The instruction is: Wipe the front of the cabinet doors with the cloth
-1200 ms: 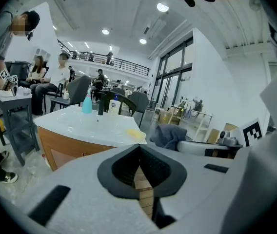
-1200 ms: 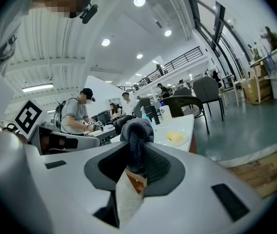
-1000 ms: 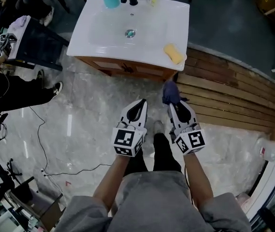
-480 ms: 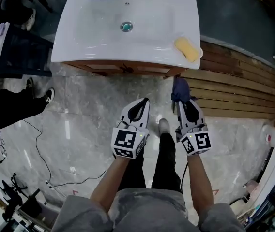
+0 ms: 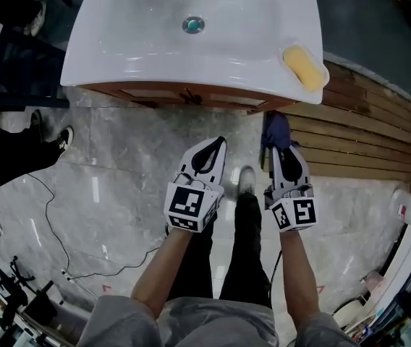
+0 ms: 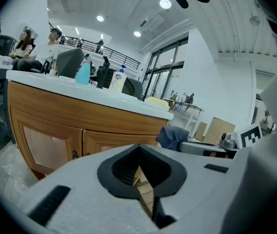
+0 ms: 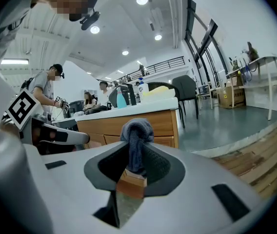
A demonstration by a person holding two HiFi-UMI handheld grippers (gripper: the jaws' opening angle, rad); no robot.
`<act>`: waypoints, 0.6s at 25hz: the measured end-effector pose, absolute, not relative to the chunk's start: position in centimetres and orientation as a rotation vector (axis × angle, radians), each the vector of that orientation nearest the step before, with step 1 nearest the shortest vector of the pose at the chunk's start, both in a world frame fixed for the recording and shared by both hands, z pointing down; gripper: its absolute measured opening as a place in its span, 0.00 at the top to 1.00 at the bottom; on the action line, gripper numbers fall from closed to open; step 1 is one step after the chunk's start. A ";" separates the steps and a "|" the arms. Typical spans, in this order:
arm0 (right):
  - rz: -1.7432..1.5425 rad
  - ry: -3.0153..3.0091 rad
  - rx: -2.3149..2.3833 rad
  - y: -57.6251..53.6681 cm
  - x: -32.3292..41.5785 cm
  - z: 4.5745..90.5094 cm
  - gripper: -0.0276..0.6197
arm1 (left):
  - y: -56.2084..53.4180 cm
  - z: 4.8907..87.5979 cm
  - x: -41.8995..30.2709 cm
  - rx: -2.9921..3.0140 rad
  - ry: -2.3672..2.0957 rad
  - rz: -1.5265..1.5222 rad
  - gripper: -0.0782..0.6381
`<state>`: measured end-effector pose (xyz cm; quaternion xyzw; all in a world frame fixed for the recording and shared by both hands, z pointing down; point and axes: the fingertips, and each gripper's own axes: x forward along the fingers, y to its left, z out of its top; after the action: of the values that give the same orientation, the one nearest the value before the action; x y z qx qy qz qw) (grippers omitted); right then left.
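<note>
Right gripper [image 5: 281,150], held in the person's right hand, has its jaws closed on a dark blue cloth [image 7: 137,130]; the cloth is pinched between them and bunches into a rounded wad just past the tips. Left gripper [image 5: 213,147], held in the left hand, has its jaws brought together with only a thin slit between them and nothing held. The two grippers lie side by side, near each other but apart, both pointing toward the wooden cabinet [image 5: 191,96] ahead of them. Two cabinet doors [image 6: 46,143] stand ahead of the left gripper, below the overhanging edge of a white sink [image 5: 133,42]. The cloth lies ahead of the right gripper, close to the cabinet's right end and under the sink's right front corner; whether it touches the wood cannot be told. A yellow sponge [image 5: 301,67] rests on the sink's rim, ahead and slightly to the right of the right gripper, and the drain [image 5: 193,25] sits ahead of the left gripper, in the middle of the basin. A blue bottle [image 6: 83,74] and a white bottle [image 6: 118,79] stand at the sink's far edge. Below both grippers is a grey marble floor [image 5: 119,165]; to the right of the right gripper run wooden slats [image 5: 365,150]. The person's shoe [image 5: 245,181] shows between the two grippers.
</note>
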<state>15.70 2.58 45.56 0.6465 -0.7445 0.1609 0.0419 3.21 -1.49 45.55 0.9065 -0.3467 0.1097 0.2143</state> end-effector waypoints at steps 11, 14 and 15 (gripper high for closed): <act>0.443 -2.251 1.931 0.3 18.7 50.4 0.82 | -3.4 49.8 4.3 2.481 -1.048 0.287 0.88; 0.425 -2.212 1.930 -0.8 19.7 51.9 0.82 | -3.5 50.6 4.6 2.460 -1.077 0.281 0.88; 0.423 -2.196 1.932 -1.1 20.0 52.3 0.82 | -3.5 50.7 4.7 2.456 -1.084 0.283 0.88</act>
<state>19.99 -1.14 52.34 0.6508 -0.7399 0.1425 0.0928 4.73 -3.52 50.74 0.8877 -0.3919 0.1024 0.2190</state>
